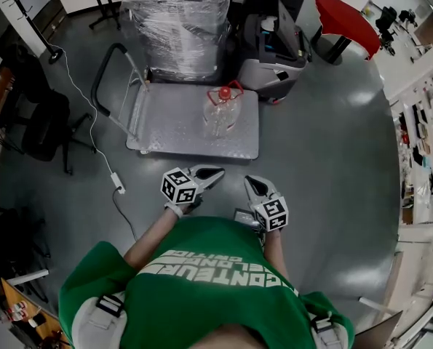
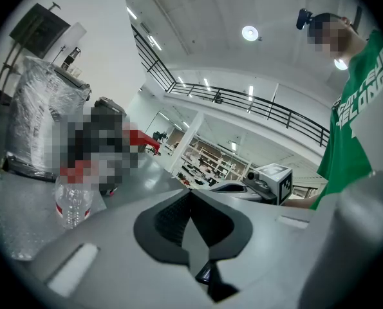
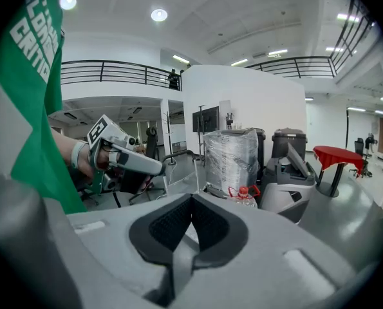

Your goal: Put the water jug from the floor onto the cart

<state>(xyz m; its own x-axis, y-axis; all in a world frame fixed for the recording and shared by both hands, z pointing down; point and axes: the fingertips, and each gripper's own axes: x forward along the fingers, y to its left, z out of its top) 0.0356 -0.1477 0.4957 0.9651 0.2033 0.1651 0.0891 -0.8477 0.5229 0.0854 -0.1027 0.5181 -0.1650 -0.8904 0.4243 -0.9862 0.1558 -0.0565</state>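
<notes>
The clear water jug (image 1: 221, 111) with a red cap and red handle stands upright on the grey platform cart (image 1: 169, 126), toward its right side. Both grippers hover over the floor just in front of the cart's near edge, close to the person's body and apart from the jug. My left gripper (image 1: 217, 171) is shut with nothing in it, and so is my right gripper (image 1: 248, 181). In the left gripper view the jaws (image 2: 190, 195) are closed and the jug (image 2: 73, 201) stands at the left. In the right gripper view the jaws (image 3: 192, 199) are closed, with the jug (image 3: 244, 197) beyond them.
A plastic-wrapped stack (image 1: 178, 20) stands behind the cart, next to a grey machine (image 1: 274, 46) and a red round table (image 1: 345, 17). A black office chair (image 1: 45, 122) is at the left. A white cable with a power strip (image 1: 118, 184) lies on the floor left of the grippers.
</notes>
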